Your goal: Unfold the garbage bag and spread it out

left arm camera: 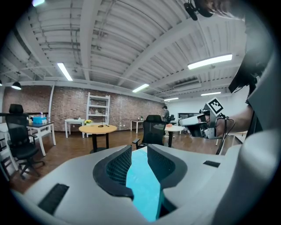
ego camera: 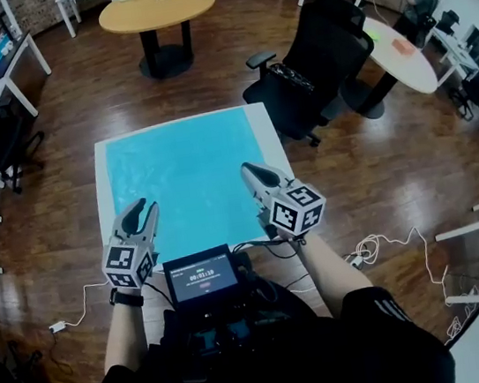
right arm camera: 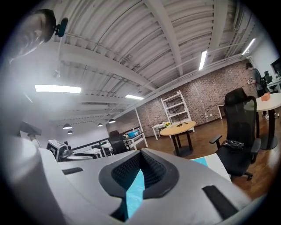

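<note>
The light blue garbage bag (ego camera: 186, 181) lies flat and spread over a white table (ego camera: 105, 197). Both grippers hover above its near edge, tilted up, touching nothing. My left gripper (ego camera: 144, 207) is over the bag's near left corner. In the left gripper view its jaws (left arm camera: 139, 149) stand apart, with only the blue bag (left arm camera: 142, 176) showing through the gap. My right gripper (ego camera: 248, 171) is over the near right part. In the right gripper view its tips (right arm camera: 140, 154) meet, shut on nothing; a strip of bag (right arm camera: 135, 193) shows below them.
A black office chair (ego camera: 318, 58) stands just beyond the table's far right corner. A round wooden table (ego camera: 157, 7) is further back, and a white round table (ego camera: 401, 50) at right. A screen unit (ego camera: 201, 276) hangs at the person's chest. Cables (ego camera: 382, 249) lie on the floor.
</note>
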